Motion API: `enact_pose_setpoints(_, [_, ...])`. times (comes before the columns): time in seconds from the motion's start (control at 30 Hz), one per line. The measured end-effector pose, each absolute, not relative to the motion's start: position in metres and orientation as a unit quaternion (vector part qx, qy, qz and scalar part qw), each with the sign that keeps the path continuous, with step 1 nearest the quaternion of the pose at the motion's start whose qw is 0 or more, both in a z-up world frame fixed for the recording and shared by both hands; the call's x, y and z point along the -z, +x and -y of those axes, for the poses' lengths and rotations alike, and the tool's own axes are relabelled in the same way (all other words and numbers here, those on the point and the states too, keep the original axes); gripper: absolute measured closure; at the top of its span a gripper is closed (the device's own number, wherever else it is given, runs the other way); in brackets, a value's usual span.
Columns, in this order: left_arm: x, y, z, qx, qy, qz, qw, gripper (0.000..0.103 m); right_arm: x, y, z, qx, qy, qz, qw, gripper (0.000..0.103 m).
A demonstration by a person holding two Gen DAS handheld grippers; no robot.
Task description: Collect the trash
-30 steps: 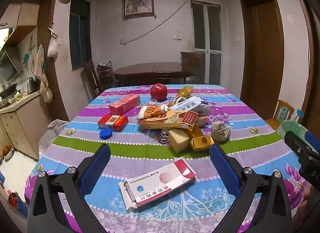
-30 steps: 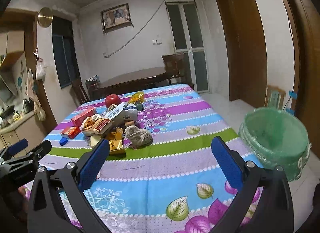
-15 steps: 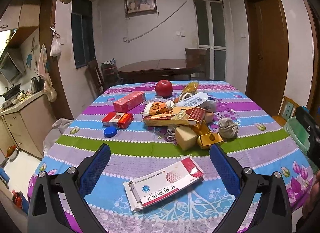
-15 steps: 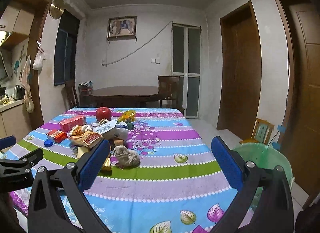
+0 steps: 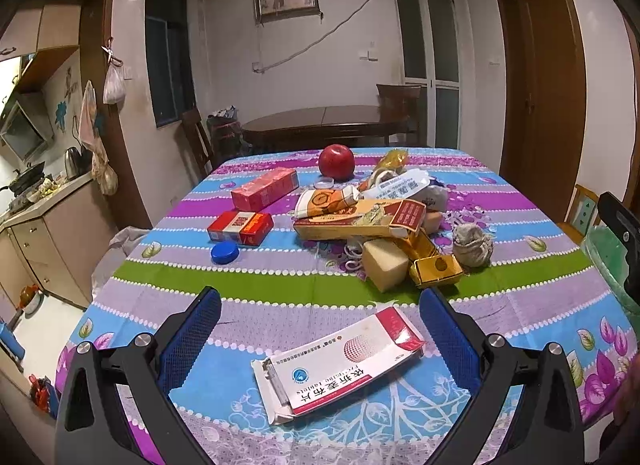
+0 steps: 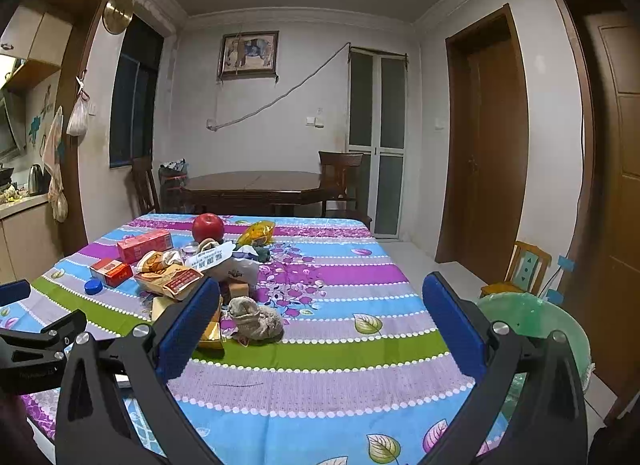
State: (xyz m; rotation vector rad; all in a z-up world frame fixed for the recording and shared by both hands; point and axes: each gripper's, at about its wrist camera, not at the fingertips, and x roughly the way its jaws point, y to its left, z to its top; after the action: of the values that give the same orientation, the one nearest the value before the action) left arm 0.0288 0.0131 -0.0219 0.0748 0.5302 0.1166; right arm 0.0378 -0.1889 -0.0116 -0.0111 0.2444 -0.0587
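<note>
A flattened white and red tablet box (image 5: 340, 367) lies near the table's front edge, between the fingers of my left gripper (image 5: 320, 339), which is open and holds nothing. Beyond it a heap of trash: a long yellow box (image 5: 356, 221), a tan block (image 5: 386, 265), a gold carton (image 5: 436, 269), a crumpled grey wad (image 5: 472, 245) (image 6: 256, 319), red packets (image 5: 242, 227) and a blue cap (image 5: 225, 253). My right gripper (image 6: 320, 331) is open over the bare cloth, right of the heap. A green-lined bin (image 6: 532, 329) stands beside the table's right edge.
A red apple (image 5: 337, 161) sits at the far side of the striped tablecloth (image 6: 340, 377). A dark wooden table (image 6: 256, 181) and chairs stand behind. A small wooden chair (image 6: 520, 269) is by the doors on the right. Kitchen counter (image 5: 36, 205) at left.
The right gripper has tilted up and swung left, so the bin slid to the lower right of its view. The left gripper rose slightly; the tablet box stays between its fingers.
</note>
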Motion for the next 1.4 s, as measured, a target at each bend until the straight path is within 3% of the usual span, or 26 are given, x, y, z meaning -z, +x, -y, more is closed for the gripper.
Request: enact_pose_setpoints(1.4, [0.047, 0.048, -0.051, -0.074, 0.006, -0.3, 0.951, 0.004, 0.029, 0.058, 0.148, -0.008, -0.04, -0.16, 0.986, 0.005])
